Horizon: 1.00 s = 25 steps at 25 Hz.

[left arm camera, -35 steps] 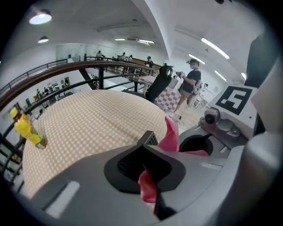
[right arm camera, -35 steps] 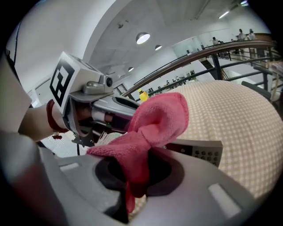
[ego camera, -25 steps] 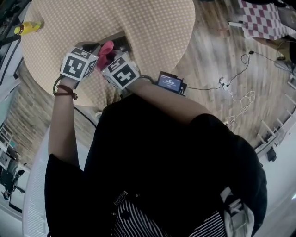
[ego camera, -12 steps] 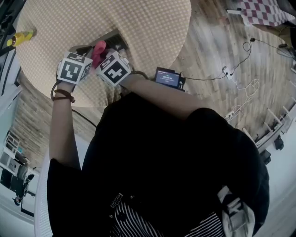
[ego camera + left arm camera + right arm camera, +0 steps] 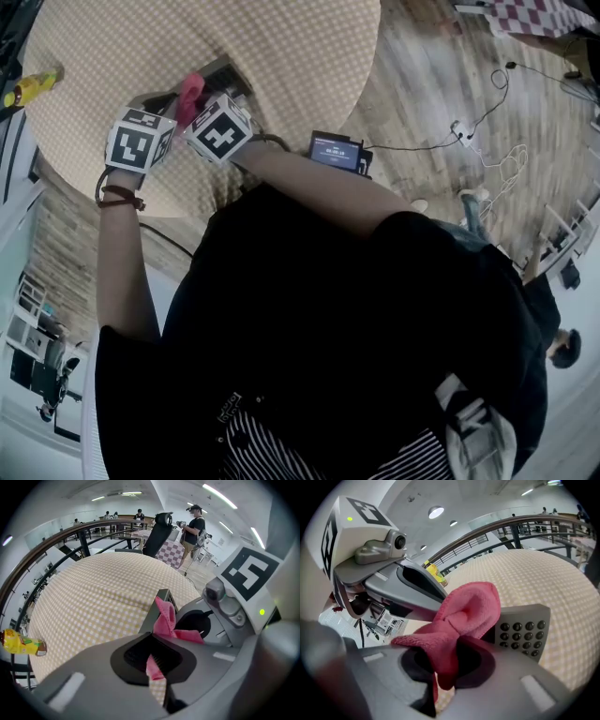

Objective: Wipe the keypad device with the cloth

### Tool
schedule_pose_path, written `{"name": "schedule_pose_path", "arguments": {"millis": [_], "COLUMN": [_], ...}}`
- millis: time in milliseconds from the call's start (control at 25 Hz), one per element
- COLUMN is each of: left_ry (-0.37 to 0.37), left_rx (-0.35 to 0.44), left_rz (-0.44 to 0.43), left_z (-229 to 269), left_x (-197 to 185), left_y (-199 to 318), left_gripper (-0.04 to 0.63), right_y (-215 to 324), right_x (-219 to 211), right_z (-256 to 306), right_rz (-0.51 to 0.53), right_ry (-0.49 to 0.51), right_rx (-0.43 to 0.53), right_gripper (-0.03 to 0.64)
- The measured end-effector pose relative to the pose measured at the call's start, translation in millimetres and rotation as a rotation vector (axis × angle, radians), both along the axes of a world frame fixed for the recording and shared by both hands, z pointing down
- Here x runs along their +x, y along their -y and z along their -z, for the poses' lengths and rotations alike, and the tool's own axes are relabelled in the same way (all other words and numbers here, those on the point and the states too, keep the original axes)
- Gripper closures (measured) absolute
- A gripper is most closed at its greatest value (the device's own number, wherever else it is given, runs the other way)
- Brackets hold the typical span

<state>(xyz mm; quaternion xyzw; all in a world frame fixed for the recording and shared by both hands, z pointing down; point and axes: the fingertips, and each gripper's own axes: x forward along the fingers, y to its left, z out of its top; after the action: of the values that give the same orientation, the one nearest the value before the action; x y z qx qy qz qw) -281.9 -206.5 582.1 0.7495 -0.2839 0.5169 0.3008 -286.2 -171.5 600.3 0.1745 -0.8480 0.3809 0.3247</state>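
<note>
As left gripper (image 5: 157, 656) and right gripper (image 5: 445, 667) pinched the crumpled pink cloth (image 5: 468, 609), nine o'clock of the grey keypad device (image 5: 522, 632), tugging risked slippage.

We see the keypad device (image 5: 526, 631), a grey slab with rows of dark round buttons facing up, lying on the table (image 5: 281, 56) near its edge. The cloth (image 5: 465, 612) is pink and bunched into a folded wad. It is raised off the table at the device's end, pinched in both the left gripper (image 5: 157, 657) and the right gripper (image 5: 444, 663).
</note>
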Motion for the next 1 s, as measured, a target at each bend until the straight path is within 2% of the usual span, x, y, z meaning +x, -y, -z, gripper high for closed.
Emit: {"name": "schedule_pose_path", "arguments": {"millis": [240,600,760,920,1000], "left_ry": [0.01,0.014,0.021,0.024,0.026], "left_rx": [-0.008,-0.006,-0.009,-0.015,-0.009], "left_rz": [-0.011,-0.009,-0.015,-0.027,-0.028], "left_z": [1,-1,-1,-1,-1], "left_x": [1,0,-1,-1,-1], "left_y": [-4,-2,-2,-1,0], "left_gripper": [0.589,0.59,0.589,0.59,0.59], "right_y": [-13,-32,-24,-1,4], "right_x": [3,17,16,11,9], "right_z": [-9,-40,-33,-11,-6], "right_rz": [0.022,0.023,-0.003,-0.057,-0.051], "right_ry": [-0.012,-0.055,-0.071,-0.027,-0.014], "right_rx": [0.016,-0.088,-0.09,-0.073,-0.072], "right_gripper": [0.552,0.552,0.552,0.552,0.552]}}
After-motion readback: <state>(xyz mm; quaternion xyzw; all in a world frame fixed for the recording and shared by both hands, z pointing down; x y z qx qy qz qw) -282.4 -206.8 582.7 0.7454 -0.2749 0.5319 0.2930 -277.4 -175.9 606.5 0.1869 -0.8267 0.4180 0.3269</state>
